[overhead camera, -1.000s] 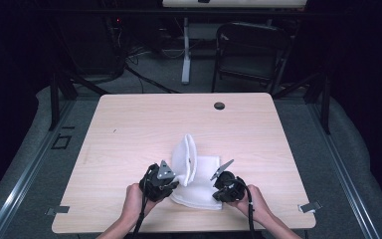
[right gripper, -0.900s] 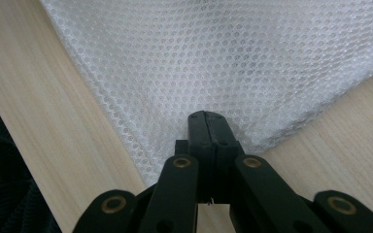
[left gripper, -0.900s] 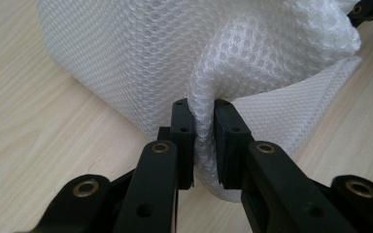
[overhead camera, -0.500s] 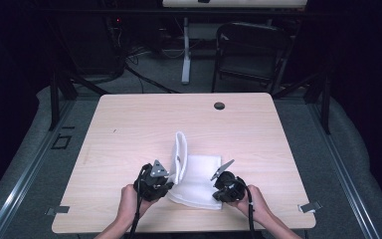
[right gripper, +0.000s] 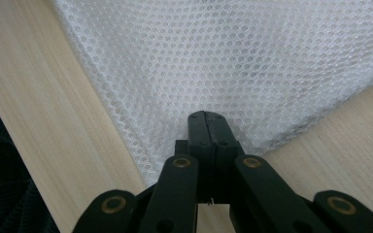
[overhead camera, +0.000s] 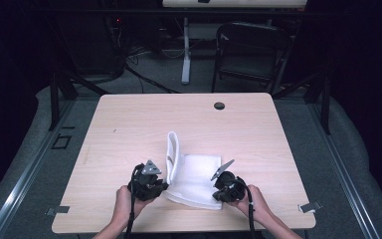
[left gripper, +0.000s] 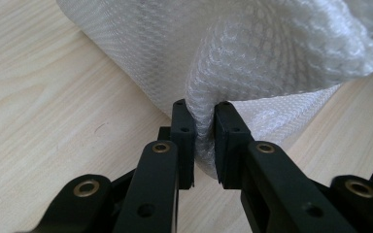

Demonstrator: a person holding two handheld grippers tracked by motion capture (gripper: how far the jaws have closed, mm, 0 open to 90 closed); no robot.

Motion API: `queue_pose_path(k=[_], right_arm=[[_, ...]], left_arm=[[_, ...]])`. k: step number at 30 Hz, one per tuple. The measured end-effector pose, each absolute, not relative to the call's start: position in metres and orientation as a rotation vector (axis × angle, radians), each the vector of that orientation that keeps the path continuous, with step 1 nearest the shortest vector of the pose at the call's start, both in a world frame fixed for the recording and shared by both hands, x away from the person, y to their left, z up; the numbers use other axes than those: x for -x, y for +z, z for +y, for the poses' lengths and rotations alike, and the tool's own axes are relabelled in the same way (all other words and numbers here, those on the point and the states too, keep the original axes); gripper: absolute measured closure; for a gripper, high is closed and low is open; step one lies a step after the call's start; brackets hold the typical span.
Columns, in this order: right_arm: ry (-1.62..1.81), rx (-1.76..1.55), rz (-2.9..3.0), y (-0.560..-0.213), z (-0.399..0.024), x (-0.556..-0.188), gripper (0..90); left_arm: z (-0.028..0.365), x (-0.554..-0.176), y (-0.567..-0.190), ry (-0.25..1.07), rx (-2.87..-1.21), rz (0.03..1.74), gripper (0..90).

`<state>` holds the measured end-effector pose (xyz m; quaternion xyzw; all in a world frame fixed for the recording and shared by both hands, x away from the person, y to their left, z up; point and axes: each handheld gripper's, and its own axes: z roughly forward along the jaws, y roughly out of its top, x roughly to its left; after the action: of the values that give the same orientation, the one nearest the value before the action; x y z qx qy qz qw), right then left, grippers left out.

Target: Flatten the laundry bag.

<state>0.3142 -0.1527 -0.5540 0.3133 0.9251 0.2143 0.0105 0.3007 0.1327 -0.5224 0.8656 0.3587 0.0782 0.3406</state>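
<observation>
A white bubble-wrap sheet lies near the front edge of the wooden table. Its left side is drawn up into a standing flap. My left gripper is at the sheet's near left end. In the left gripper view the left gripper is shut on a bunched fold of the sheet. My right gripper is at the sheet's near right corner. In the right gripper view the right gripper is shut with its jaws together over that corner of the sheet, and the corner's tip is hidden between them.
A round cable hole sits near the table's far edge. A dark folding chair and a white stand leg stand on the floor behind the table. Metal clips hold the table's front corners.
The raised flap has swung left and grown narrower as the left gripper drew slightly left with its fold. The right gripper has stayed put.
</observation>
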Motion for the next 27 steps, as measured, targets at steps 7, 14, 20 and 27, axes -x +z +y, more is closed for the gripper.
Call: queue_pose_path(k=[7, 14, 20, 27], right_arm=[[0.694, -0.984, 2.883, -0.555, -0.153, -0.314, 90.0], [0.681, -0.981, 2.883, -0.554, -0.154, -0.315, 90.0], [0.668, -0.989, 2.888, -0.554, -0.160, -0.318, 90.0], [0.633, -0.979, 2.887, -0.553, -0.161, -0.320, 90.0]], left_arm=[[0.139, -0.302, -0.524, 0.177, -2.245, 0.981, 79.1], [0.153, -0.306, -0.529, 0.144, -2.240, 1.057, 72.5], [0.171, -0.305, -0.528, 0.122, -2.252, 1.123, 50.4], [0.193, -0.301, -0.526, 0.129, -2.246, 1.206, 30.5]])
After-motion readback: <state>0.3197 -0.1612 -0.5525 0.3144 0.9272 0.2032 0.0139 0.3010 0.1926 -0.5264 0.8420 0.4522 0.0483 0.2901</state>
